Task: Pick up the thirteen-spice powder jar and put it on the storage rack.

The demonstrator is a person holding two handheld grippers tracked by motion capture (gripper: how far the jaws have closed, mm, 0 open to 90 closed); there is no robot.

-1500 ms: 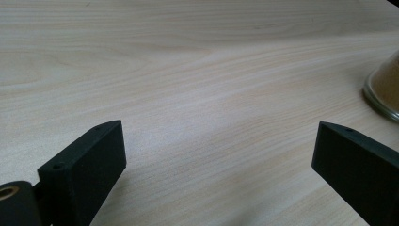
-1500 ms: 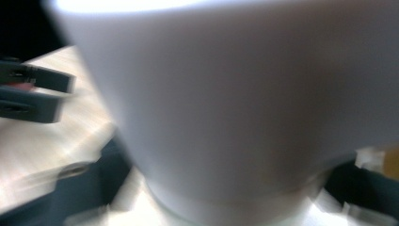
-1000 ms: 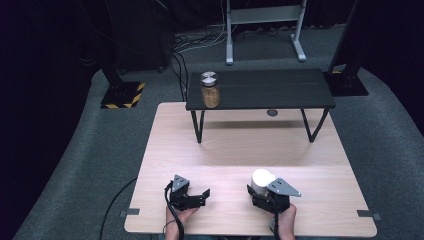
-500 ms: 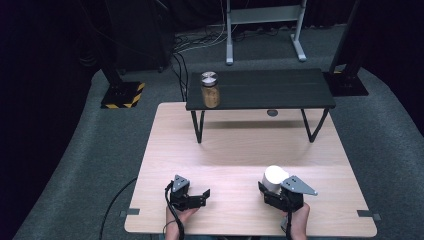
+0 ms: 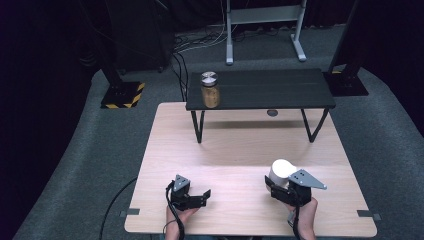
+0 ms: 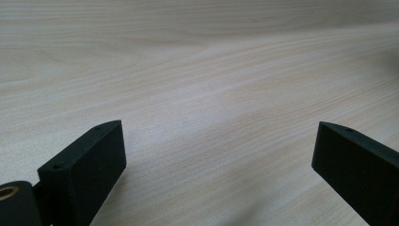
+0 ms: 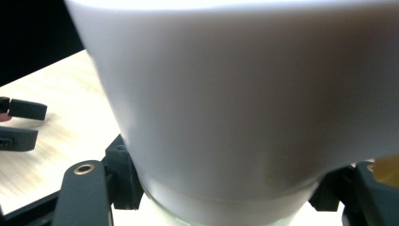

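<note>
One cup (image 5: pixel 281 170) btwn R tongs (image 5: pixel 278 186)

Bright wooden table (image 5: pixel 240 150) amid dark surroundings; close white cup (image 7: pixel 244 94) blurred, overexposed.

The white cup (image 5: pixel 281 171) is a plain, smooth thing, wider at one end and narrower at the other. It sits clamped between the fingers (image 7: pixel 121 176) of the right gripper (image 5: pixel 280 187), which grip it at its narrow end. It leans forward and a little to the left, rounded end up, over the near right part of the wooden counter (image 5: pixel 240 145), well on the near side of the black shelf (image 5: pixel 260 90).
</note>
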